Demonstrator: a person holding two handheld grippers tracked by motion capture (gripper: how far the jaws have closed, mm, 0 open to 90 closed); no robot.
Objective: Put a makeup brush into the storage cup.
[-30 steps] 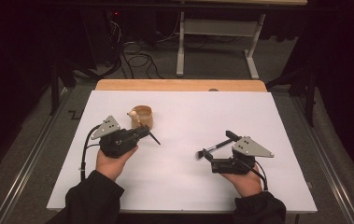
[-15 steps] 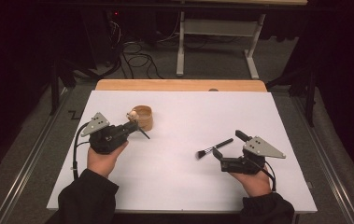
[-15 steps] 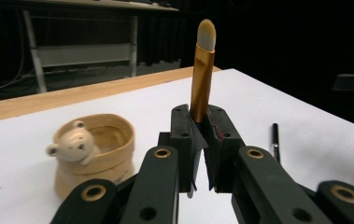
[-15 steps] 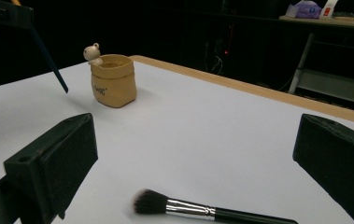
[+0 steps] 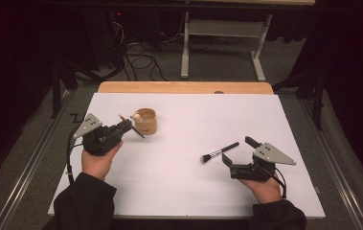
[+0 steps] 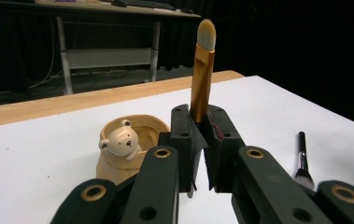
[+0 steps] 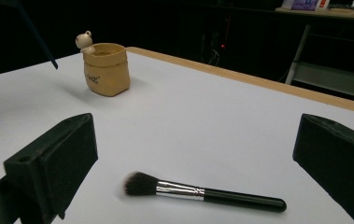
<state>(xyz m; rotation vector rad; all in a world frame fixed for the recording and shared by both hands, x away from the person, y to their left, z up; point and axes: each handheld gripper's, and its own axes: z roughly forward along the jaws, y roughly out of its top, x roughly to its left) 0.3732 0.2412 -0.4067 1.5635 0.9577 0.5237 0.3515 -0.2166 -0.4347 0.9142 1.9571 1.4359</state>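
Note:
My left gripper [image 5: 127,126] is shut on a gold-ferruled brush [image 6: 202,70] just left of a tan bear-faced pot [image 5: 145,120]. From the left gripper view the brush stands up between the jaws, its pale tip on top, and the pot [image 6: 128,147] sits close behind them. A black makeup brush [image 5: 220,152] lies flat on the white table sheet, bristles toward the left. My right gripper [image 5: 238,150] rests just right of it, open, with nothing held. In the right gripper view the black brush [image 7: 202,192] lies between the wide jaws and the pot [image 7: 105,67] stands far left.
The white sheet [image 5: 193,191] covers the table, with a bare wooden strip [image 5: 184,87] along its far edge. Beyond the table are a dark floor, cables and a metal desk frame [image 5: 222,28].
My left gripper has moved left with the gold brush, ending up beside the pot. My right gripper has drawn back a little to the right, away from the black brush, which has stayed put.

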